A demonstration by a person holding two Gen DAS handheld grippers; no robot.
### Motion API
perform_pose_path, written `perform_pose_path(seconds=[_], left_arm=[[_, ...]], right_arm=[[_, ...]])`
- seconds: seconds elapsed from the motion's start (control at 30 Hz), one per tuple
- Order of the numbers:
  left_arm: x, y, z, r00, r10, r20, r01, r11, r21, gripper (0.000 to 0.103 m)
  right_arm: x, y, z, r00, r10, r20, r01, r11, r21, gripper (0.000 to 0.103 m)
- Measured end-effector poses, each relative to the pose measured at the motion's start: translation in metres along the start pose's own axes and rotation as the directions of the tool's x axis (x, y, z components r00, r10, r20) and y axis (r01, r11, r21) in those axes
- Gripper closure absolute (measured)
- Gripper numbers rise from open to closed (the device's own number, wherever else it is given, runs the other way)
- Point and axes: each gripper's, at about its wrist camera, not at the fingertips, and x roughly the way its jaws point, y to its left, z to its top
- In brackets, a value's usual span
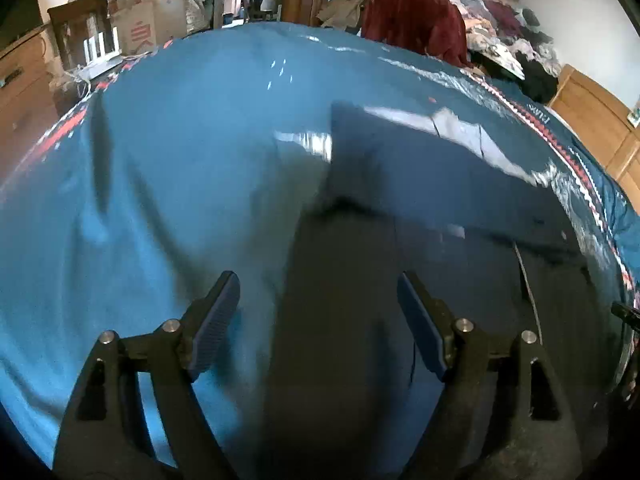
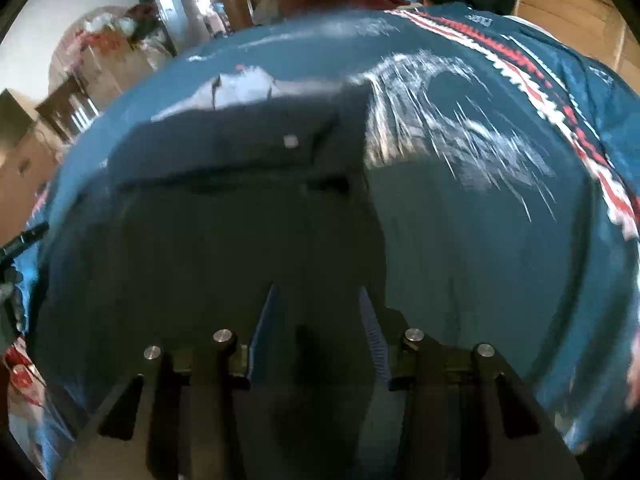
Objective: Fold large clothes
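Looking down, I see my left gripper (image 1: 318,300) and right gripper (image 2: 316,312) — both wide apart — over the dark navy cloth garment (image 2: 224,232) on the blue patterned bedspread (image 1: 180,128).

Open blue cover to the left and right, dark garment in the middle, clutter along the far edge.

I see the left gripper (image 1: 318,300) with its jaws wide apart above the dark garment (image 1: 400,264); nothing lies between the fingers. To its left the blue bedspread (image 1: 180,140) is bare and flat, so I have free passage there. From the right gripper (image 2: 316,312), jaws parted, the printed stretch of bedspread (image 2: 480,220) to the right is also unobstructed. The far edge is blocked by a red garment (image 1: 412,16), a clothes heap (image 1: 508,40), cardboard boxes (image 1: 140,12) and a dark wooden chair (image 1: 76,28).
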Motion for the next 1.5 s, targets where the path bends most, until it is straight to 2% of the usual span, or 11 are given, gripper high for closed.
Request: perform_pose_path(seconds=[0.1,0.2,0.3,0.37,0.63,1.2,1.5], left_arm=[[0.026,-0.004,0.000,0.997,0.043,-0.066,-0.042,0.999,0.021,0.019],[0.034,-0.004,-0.010,0.999,0.013,-0.042,-0.011,0.999,0.048,0.000],[0.037,-0.006,-0.007,0.998,0.031,-0.051,-0.028,0.998,0.060,0.000],[0.034,-0.004,-0.008,0.999,0.013,-0.042,-0.010,0.999,0.053,0.000],[0.029,-0.004,-0.016,0.999,0.000,-0.035,0.001,0.999,0.040,0.000],[0.027,-0.012,-0.023,0.999,0.048,-0.008,-0.048,0.997,0.053,0.000],[0.027,-0.012,-0.023,0.998,0.059,-0.002,-0.059,0.997,0.057,0.000]], right_arm=[[-0.004,0.002,-0.032,1.000,-0.022,-0.019,0.022,1.000,-0.004,0.056],[-0.004,0.006,-0.055,0.999,-0.019,-0.037,0.019,1.000,0.009,0.056],[-0.005,0.007,-0.073,0.999,-0.029,-0.019,0.029,1.000,0.011,0.055],[-0.008,0.002,-0.080,1.000,-0.021,-0.011,0.022,0.999,0.033,0.053],[-0.009,-0.029,-0.085,0.998,0.065,0.016,-0.067,0.983,0.171,0.053],[-0.004,-0.046,-0.091,0.985,0.171,0.019,-0.171,0.959,0.228,0.052],[-0.004,-0.049,-0.093,0.983,0.185,0.019,-0.185,0.956,0.228,0.053]])
